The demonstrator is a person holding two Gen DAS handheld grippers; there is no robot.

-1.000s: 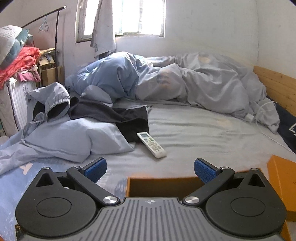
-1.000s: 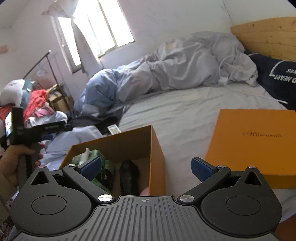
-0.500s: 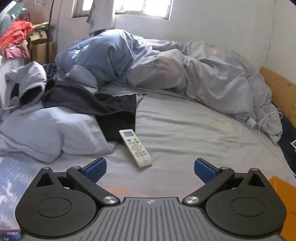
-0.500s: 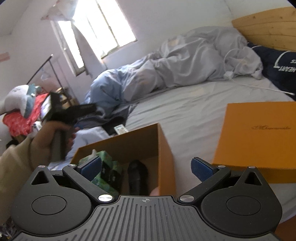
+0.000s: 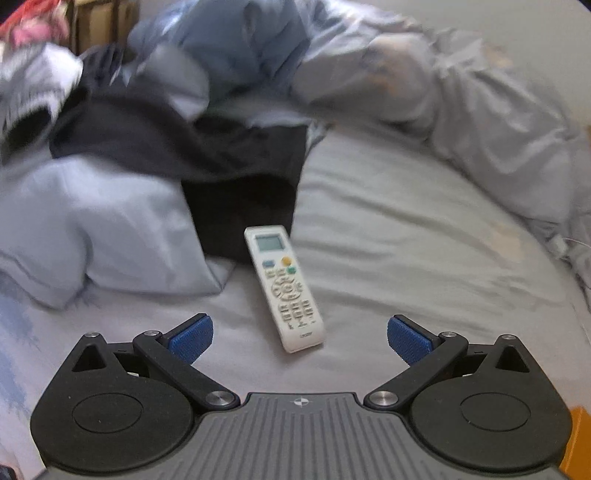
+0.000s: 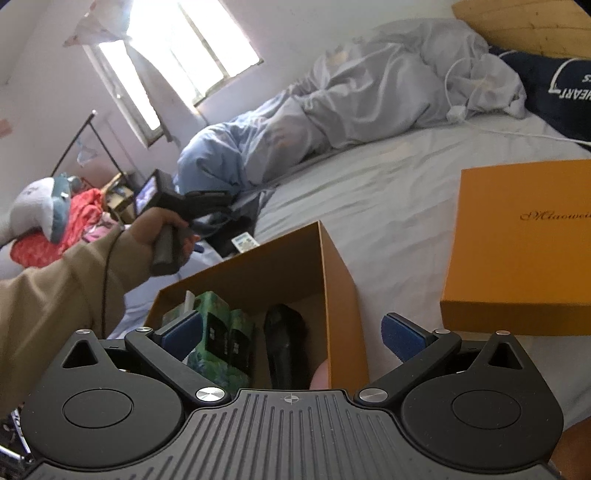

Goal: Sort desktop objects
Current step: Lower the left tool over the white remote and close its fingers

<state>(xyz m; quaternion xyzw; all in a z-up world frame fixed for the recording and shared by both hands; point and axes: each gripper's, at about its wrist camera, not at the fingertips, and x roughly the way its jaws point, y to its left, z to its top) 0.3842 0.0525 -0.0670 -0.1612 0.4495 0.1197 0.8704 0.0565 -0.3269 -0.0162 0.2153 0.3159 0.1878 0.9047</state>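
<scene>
Ahead, my left gripper (image 5: 299, 338) gapes wide over the white remote (image 5: 284, 288) (its top end lies on dark clothing (image 5: 240, 206), pale pillow (image 5: 110, 236) beside it). Bare sheet (image 5: 424, 258) spreads rightward. My right gripper (image 6: 291, 338), equally wide, hovers over the orange box (image 6: 332, 280).

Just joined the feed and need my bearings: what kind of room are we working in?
Most likely a bedroom. The work surface is a bed with a grey sheet, a crumpled grey-blue duvet and a wooden headboard. A white remote control lies on the sheet, beside an open orange cardboard box.
</scene>
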